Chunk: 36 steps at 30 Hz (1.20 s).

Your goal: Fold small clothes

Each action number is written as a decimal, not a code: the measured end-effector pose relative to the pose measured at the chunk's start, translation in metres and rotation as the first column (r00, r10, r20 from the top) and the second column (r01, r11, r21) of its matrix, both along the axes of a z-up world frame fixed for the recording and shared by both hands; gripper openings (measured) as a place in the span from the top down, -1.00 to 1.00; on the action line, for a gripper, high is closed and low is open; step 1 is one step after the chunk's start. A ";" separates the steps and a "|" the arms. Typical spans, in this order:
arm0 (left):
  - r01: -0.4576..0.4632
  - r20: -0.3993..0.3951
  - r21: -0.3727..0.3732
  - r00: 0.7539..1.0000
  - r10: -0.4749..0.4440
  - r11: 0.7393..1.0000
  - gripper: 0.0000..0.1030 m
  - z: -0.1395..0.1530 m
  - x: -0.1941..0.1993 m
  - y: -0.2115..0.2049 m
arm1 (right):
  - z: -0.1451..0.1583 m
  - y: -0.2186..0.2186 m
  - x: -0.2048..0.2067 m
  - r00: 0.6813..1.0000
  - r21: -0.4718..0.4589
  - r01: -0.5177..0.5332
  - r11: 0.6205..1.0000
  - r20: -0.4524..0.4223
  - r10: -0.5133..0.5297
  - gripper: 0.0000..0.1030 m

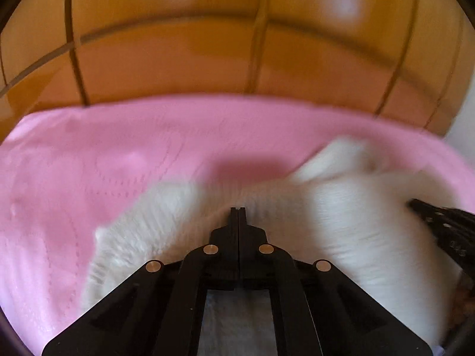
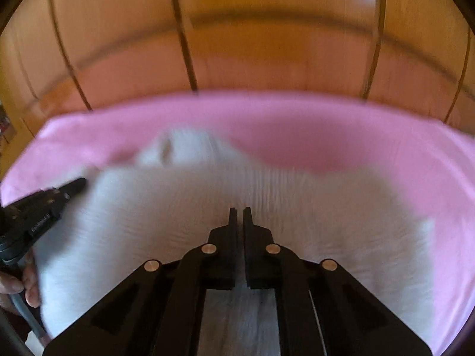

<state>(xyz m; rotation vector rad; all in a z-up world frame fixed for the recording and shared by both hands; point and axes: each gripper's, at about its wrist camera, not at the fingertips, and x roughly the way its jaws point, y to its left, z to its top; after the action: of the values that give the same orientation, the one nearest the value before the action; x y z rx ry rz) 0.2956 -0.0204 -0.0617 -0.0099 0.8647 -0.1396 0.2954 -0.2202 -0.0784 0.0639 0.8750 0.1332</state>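
A small white ribbed garment (image 1: 341,207) lies on a pink cloth (image 1: 89,178). It also shows in the right wrist view (image 2: 178,222), blurred by motion. My left gripper (image 1: 238,209) is shut, its tips over the garment's middle; whether it pinches fabric is not clear. My right gripper (image 2: 240,210) has its jaws almost together with a thin gap, tips above the white fabric. The right gripper also shows at the right edge of the left wrist view (image 1: 412,203), and the left gripper at the left edge of the right wrist view (image 2: 81,182), both against the garment.
The pink cloth (image 2: 356,133) covers the work surface. Behind it stands an orange-brown wooden panelled wall (image 1: 237,44). A hand (image 2: 26,284) holds the left gripper's handle at the lower left of the right wrist view.
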 end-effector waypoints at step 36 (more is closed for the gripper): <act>0.049 0.070 -0.097 0.997 -0.042 0.994 -0.47 0.026 -0.172 -0.007 | 0.023 -0.032 -0.150 0.989 0.064 0.070 0.996 0.123 -0.077 -0.91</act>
<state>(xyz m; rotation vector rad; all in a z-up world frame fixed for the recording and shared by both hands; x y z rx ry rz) 0.1234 -0.0277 -0.0356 -0.0780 0.7894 -0.2240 0.1458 -0.2523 -0.0552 0.1417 0.7419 0.0933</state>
